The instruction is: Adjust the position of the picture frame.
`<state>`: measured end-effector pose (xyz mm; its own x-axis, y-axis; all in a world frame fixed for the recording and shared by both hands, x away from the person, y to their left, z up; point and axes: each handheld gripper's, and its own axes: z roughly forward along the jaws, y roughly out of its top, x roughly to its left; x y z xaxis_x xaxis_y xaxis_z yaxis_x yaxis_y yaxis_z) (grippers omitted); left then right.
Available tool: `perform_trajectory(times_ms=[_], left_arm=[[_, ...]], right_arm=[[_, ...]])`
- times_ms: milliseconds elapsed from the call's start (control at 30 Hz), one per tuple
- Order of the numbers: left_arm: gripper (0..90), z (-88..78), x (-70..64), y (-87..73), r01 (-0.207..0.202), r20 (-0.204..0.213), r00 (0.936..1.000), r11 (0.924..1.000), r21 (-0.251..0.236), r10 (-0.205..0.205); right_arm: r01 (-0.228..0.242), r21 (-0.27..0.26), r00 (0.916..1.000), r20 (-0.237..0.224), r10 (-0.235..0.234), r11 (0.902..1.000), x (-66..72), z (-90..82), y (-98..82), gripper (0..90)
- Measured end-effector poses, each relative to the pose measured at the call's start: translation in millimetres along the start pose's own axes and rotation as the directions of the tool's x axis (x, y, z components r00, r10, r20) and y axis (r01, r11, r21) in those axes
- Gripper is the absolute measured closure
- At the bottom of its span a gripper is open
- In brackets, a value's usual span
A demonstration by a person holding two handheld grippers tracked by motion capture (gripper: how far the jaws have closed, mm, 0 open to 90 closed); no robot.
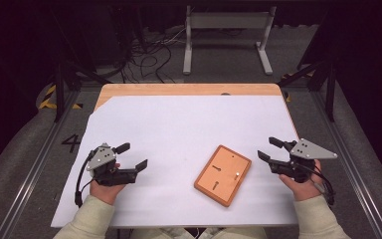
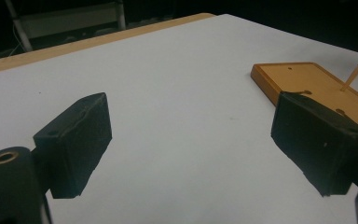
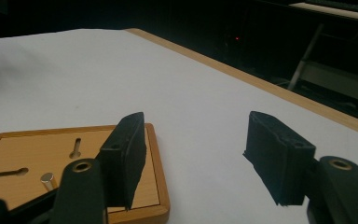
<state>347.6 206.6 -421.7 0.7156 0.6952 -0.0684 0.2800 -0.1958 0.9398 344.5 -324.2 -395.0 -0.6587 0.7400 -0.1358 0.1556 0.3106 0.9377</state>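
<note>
Item: wooden board (image 1: 223, 175), orange-brown, rectangular with a raised rim. It lies flat on the white sheet (image 1: 189, 129) that covers the desk (image 1: 189, 89), turned at a slant to the desk's edges. Its place is between the two tools, nearer the right tool and well apart from the left one. Its face carries dark keyhole-shaped slots and one short metal peg (image 1: 236, 175) standing upright. In the right gripper view the peg (image 3: 47, 179) stands near the slots, just beside that tool's left jaw in the picture.

Item: left tool (image 1: 132, 157). Held in the person's left hand (image 1: 104, 189), low over the white sheet, jaws pointing toward the board. Released: the two black jaws stand wide apart with bare sheet between them. In the left gripper view the board (image 2: 307, 81) lies beyond one jaw, untouched, with the peg (image 2: 353, 76) rising thin and tilted in the picture.

Item: right tool (image 1: 270, 148). Held in the person's right hand (image 1: 303, 186), to the right of the board and just beside its edge, jaws pointing left toward the sheet's middle. Released: jaws parted, nothing gripped. In the right gripper view the board (image 3: 37, 158) lies below and behind one jaw; whether that jaw touches the rim cannot be told.

Item: grey three-cornered plates, one on top of each tool; black cables trail from both toward the person's cream sleeves.

Item: surroundings. A bare strip of wood shows along the desk's far edge. Beyond it, a dark floor with loose cables and a white metal stand (image 1: 227, 37).
</note>
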Motion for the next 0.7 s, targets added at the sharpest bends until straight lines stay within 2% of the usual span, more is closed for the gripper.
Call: perform_trajectory(times_ms=[67,167,233,467,567,600,667,700], left_arm=[[12.8,0.8,0.4,0.1,0.0,0.0,1.0,1.0,0.004,0.0],[13.1,1.1,0.4,0.1,-0.001,0.0,1.0,1.0,0.009,0.001],[13.1,1.0,0.3,0.2,-0.001,0.001,1.0,1.0,0.008,0.001],[13.1,1.1,-0.2,0.2,-0.001,0.002,1.0,0.9999,0.012,0.001],[13.1,1.1,0.1,0.3,-0.006,0.003,1.0,0.9999,0.015,0.006],[13.1,1.1,0.0,0.3,-0.004,0.003,1.0,0.9999,0.017,0.004],[13.2,1.2,0.0,0.2,-0.004,0.003,1.0,0.9998,0.019,0.004],[13.2,1.2,0.0,0.2,-0.004,0.003,1.0,0.9998,0.019,0.004]], right_arm=[[-0.005,0.014,1.0,0.003,0.005,0.9999,1.5,-0.9,3.0,45.2],[0.006,0.03,1.0,-0.008,-0.005,0.9995,5.2,-5.0,8.8,59.6],[0.006,0.067,0.9998,-0.021,-0.004,0.9977,7.6,-7.5,13.5,67.8],[0.014,0.13,0.9987,-0.05,-0.007,0.9914,16.2,-13.6,20.7,83.1],[0.042,0.184,0.9969,-0.073,-0.029,0.9821,20.1,-12.2,23.1,90.0],[0.049,0.228,0.994,-0.106,-0.025,0.9725,22.5,-9.9,24.4,90.0],[0.075,0.266,0.9926,-0.112,-0.046,0.9611,26.2,-7.8,25.5,90.0],[0.075,0.266,0.9926,-0.112,-0.046,0.9611,26.2,-7.8,25.5,90.0]])
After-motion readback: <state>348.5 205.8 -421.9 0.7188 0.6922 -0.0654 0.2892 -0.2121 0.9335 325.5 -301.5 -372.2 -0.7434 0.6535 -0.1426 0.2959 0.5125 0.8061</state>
